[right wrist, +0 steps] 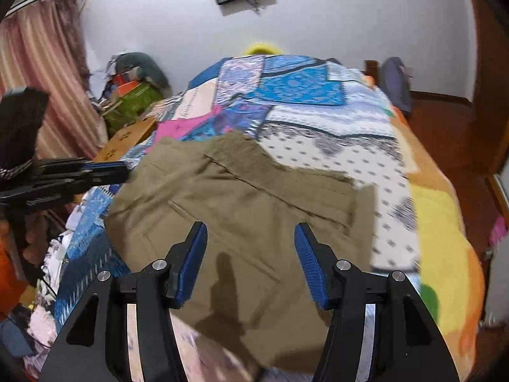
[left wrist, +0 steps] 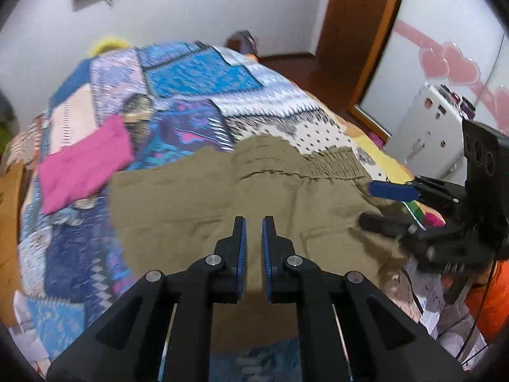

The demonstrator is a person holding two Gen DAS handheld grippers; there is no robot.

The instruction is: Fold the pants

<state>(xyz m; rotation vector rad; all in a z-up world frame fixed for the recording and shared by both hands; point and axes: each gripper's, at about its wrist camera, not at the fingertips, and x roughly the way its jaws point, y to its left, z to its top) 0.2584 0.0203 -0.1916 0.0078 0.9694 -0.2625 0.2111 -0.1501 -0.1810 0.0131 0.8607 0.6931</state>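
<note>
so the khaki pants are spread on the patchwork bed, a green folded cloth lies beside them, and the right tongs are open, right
Not quite: the folded cloth beside the khaki pants is pink, not green, as the left wrist view shows. The pants do lie on the patchwork bed, and the right tongs are open.

Black grippers, blue pads, seemingly ribbed

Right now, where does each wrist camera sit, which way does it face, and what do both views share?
Left wrist: behind the nearly closed left claw, looking along the bed over the olive-khaki fabric pants; the right claw shows at right.
Right wrist: behind the wide-open right claw, above the pants; the left claw shows at left.
Shared: pants, patchwork bedspread, folded pink cloth.
</note>
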